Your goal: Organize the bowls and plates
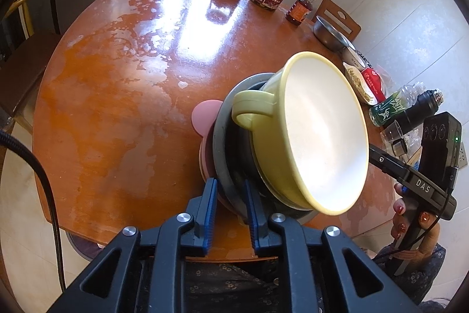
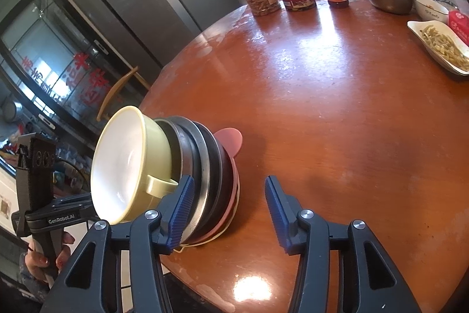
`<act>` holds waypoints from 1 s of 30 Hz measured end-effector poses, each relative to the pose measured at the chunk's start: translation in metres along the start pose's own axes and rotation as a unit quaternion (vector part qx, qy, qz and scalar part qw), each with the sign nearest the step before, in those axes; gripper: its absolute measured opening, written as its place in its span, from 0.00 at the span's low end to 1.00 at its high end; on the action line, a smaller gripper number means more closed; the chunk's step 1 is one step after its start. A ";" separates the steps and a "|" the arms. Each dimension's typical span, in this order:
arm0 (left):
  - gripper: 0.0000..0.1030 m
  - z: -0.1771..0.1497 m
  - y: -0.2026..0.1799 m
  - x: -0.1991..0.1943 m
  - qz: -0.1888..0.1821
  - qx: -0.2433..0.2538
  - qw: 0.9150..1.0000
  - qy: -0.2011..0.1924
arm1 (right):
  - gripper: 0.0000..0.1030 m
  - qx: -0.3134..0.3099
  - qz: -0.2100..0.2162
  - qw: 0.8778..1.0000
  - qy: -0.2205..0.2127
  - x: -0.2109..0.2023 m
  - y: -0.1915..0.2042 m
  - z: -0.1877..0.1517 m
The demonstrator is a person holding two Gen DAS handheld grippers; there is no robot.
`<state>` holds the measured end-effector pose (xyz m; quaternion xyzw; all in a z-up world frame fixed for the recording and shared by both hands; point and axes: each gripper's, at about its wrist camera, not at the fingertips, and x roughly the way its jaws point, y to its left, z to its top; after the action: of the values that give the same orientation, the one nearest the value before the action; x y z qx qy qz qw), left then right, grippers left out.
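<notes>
my left gripper (image 1: 230, 194) pinches the grey plate (image 1: 222, 137) rim, right gripper (image 2: 228, 201) gapes empty; top-heavy yellow bowl (image 1: 319, 134) could slide off if the stack tips

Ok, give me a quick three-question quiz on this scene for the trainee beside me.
1. True or false: the right claw is clamped shut on the handle of the yellow bowl.
2. What tops the stack? A) a red mug B) the yellow bowl C) a blue plate
3. What colour is the eared plate under the stack?
Key: 1 false, it stands open; 2 B; 3 pink.
</notes>
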<state>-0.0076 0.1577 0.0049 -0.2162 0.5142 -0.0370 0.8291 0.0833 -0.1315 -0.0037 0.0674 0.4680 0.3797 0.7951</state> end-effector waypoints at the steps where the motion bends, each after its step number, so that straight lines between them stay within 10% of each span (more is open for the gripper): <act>1: 0.24 -0.001 0.000 -0.001 0.001 -0.001 1.000 -0.001 | 0.51 -0.001 0.000 1.000 0.000 0.000 0.000 0.000; 30: 0.53 -0.006 0.041 -0.022 0.056 -0.002 0.997 -0.043 | 0.65 -0.019 -0.048 0.999 -0.006 -0.013 -0.002 -0.014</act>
<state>-0.0295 0.1996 0.0050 -0.1902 0.4893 0.0199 0.8509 0.0693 -0.1447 -0.0038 0.0316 0.4589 0.3498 0.8161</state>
